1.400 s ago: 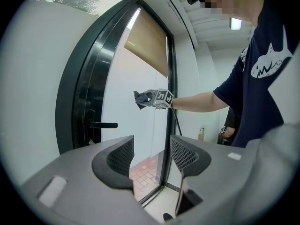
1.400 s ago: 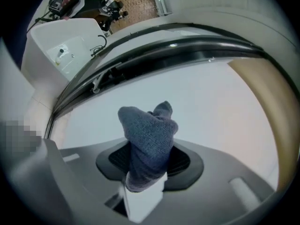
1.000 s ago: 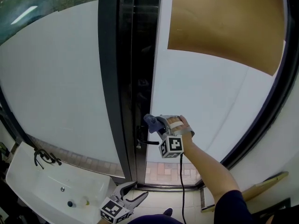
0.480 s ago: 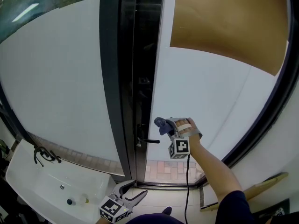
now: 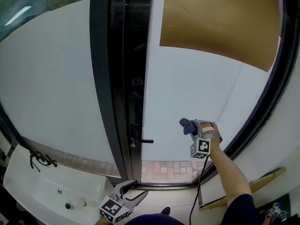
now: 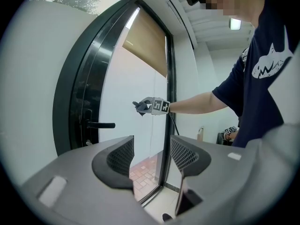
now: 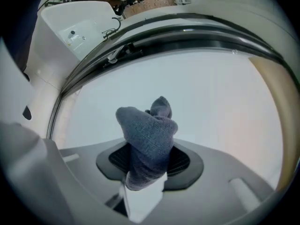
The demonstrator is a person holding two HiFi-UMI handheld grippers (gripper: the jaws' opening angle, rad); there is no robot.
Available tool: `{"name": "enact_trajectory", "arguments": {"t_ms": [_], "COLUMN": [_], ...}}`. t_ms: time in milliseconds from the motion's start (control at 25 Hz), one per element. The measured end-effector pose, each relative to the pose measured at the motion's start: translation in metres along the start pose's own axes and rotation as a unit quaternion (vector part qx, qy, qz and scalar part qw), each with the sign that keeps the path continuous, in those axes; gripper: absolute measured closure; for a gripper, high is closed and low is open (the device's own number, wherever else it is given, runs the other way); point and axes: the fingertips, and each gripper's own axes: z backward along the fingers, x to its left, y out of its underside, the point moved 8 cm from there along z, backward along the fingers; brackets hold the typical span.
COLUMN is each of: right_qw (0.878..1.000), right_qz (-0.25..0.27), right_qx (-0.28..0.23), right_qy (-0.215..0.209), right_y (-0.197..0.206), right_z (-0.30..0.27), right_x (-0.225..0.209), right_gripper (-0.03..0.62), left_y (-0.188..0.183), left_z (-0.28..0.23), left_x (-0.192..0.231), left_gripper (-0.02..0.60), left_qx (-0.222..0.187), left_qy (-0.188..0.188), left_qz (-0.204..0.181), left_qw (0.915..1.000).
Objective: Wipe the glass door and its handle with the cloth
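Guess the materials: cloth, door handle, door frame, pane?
cloth: grey-blue knit or terry fabric, matte; fuzzy weave and soft folds show.
door handle: probably metal with a black coating; thin, straight, rigid lever.
door frame: likely coated metal, dark and glossy; long reflections run along it.
pane: frosted or filmed glass; milky white, nothing visible through most of it.

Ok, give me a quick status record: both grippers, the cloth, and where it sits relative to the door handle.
right gripper: shut on the cloth, raised in front of the glass door
cloth: grey-blue, bunched, sticking out past the jaws toward the pane; whether it touches the glass cannot be told
handle: dark lever on the door's dark frame, left of the cloth and apart from it
left gripper: held low, jaws apart, nothing between them
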Motion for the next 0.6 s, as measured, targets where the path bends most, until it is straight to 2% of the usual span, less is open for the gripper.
{"name": "enact_trajectory", "arguments": {"t_ms": [160, 320, 480, 600], "right_qw": [0.999, 0.998, 0.996, 0.996], "right_qz": [-0.021, -0.052, -0.078, -0.04], "right_qx": [0.034, 0.032, -0.024, -0.08], "right_qy": [-0.003, -0.012, -0.023, -0.026], "right_y": [0.027, 0.02, -0.023, -0.074], "right_z": [0.007, 0.011, 0.014, 0.015], "right_x": [0.001, 0.004, 0.004, 0.005], "right_gripper": [0.427, 0.427, 0.427, 0.427], "left_y": [-0.001, 0.0, 0.002, 0.002], "left_z": [0.003, 0.007, 0.013, 0.018], "left_x": [-0.002, -0.004, -0.006, -0.006], "left_gripper": [0.341, 0.341, 0.342, 0.342], "left_qx": [0.001, -0.001, -0.001, 0.0], "left_qy": [0.001, -0.002, -0.007, -0.015], "left_qz": [-0.001, -0.001, 0.0, 0.001], "left_qw": [1.0, 1.0, 1.0, 0.9999]}}
